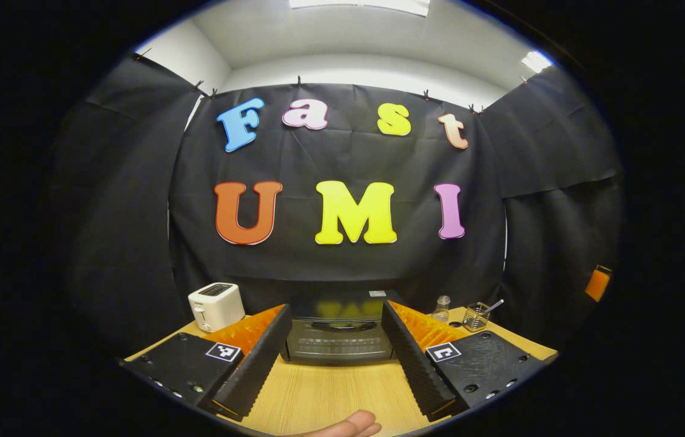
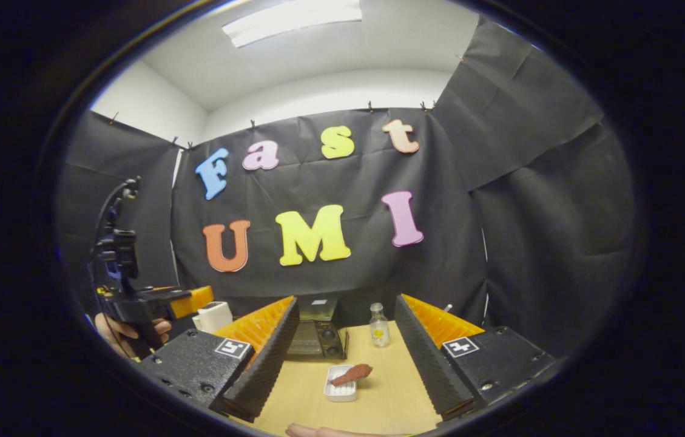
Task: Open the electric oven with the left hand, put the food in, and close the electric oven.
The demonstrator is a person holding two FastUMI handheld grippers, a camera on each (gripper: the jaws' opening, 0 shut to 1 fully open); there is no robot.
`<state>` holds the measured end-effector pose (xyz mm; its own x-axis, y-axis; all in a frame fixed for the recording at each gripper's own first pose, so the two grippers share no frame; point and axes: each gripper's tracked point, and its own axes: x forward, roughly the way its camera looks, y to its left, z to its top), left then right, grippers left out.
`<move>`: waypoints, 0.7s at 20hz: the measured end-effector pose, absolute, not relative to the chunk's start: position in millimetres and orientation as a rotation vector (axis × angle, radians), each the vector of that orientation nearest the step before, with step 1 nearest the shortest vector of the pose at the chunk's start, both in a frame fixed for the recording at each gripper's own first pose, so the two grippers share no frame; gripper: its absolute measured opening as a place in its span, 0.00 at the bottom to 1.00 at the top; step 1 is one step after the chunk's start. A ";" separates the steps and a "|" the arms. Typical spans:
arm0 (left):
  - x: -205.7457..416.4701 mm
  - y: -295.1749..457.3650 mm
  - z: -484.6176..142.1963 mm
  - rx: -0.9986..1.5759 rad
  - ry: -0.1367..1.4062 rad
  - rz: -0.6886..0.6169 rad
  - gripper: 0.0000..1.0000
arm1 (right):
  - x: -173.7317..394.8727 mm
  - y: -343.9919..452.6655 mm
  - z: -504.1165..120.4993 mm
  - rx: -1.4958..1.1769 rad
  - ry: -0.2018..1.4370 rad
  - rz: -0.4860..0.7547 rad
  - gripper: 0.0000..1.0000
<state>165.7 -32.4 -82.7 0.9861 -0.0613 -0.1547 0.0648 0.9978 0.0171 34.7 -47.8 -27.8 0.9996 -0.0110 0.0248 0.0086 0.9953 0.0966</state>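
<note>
Table (image 1: 330, 394): pale wood, black cloth behind.
Oven (image 1: 339, 331): at back, door closed.
Food (image 2: 351, 374): on tray (image 2: 340, 392), mid-table.
Left gripper (image 1: 333, 355): fingers wide apart, empty.
Right gripper (image 2: 348, 358): fingers wide apart, empty.

Between the left gripper's fingers sits a black oven (image 1: 338, 332) on a pale wood-grain table (image 1: 324, 394); a white toaster (image 1: 216, 306) stands left of them. Between the right gripper's fingers, a reddish-brown piece of food (image 2: 351, 374) lies on a white tray (image 2: 340, 390), beyond it a clear bottle (image 2: 379, 326) with what looks like a yellow label.
</note>
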 end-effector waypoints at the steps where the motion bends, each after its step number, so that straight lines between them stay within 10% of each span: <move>1: 181.0 -30.1 -89.7 0.027 0.159 -0.051 0.95 | 36.3 -49.4 -29.9 0.093 -0.023 -0.011 1.00; 14: 324.3 -40.5 -222.2 0.055 0.354 -0.055 0.95 | 54.7 -84.7 -56.5 0.060 -0.002 -0.023 1.00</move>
<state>324.3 -40.5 -222.2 0.9365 -0.0440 -0.3480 0.0634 0.9970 0.0446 54.7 -84.7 -56.5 0.9997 -0.0233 0.0018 0.0231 0.9980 0.0595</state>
